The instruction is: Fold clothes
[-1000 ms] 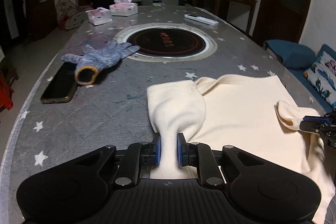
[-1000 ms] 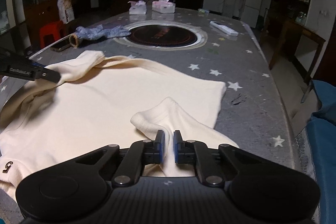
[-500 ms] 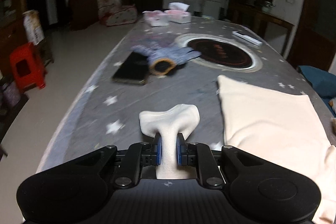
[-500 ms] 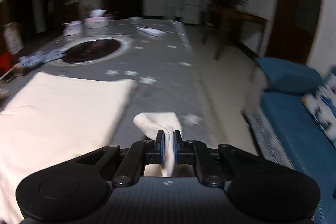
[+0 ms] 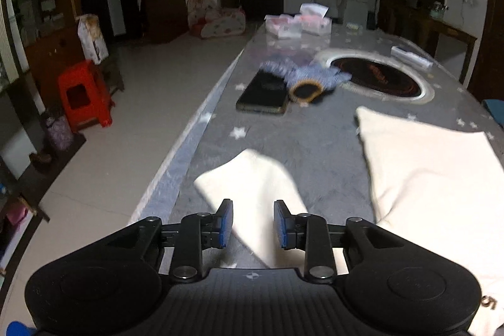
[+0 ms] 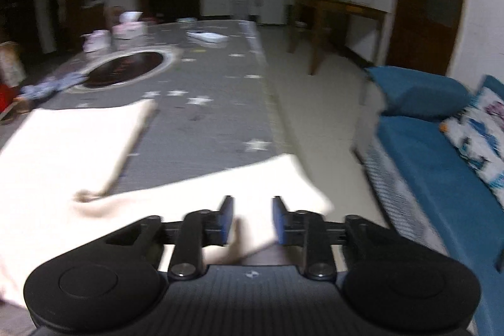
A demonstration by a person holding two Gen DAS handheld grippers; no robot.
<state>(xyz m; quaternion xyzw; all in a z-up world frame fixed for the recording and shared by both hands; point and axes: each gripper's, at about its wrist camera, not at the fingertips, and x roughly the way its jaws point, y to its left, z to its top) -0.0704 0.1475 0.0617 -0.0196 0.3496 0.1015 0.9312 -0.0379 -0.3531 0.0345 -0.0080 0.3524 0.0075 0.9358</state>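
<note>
On the star-patterned desk lies the cream garment, body at 2 o'clock in the left wrist view. Left gripper: jaws released, parted over the left sleeve. Right gripper: jaws likewise parted over the right sleeve, gripping nothing. Phone and glove lie at 12 o'clock.

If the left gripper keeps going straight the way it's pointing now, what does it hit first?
The left gripper is open over the cream sleeve, so the sleeve's spread end comes first. Past it is bare table, then probably the black phone and the knit glove, though depth is unclear.
</note>
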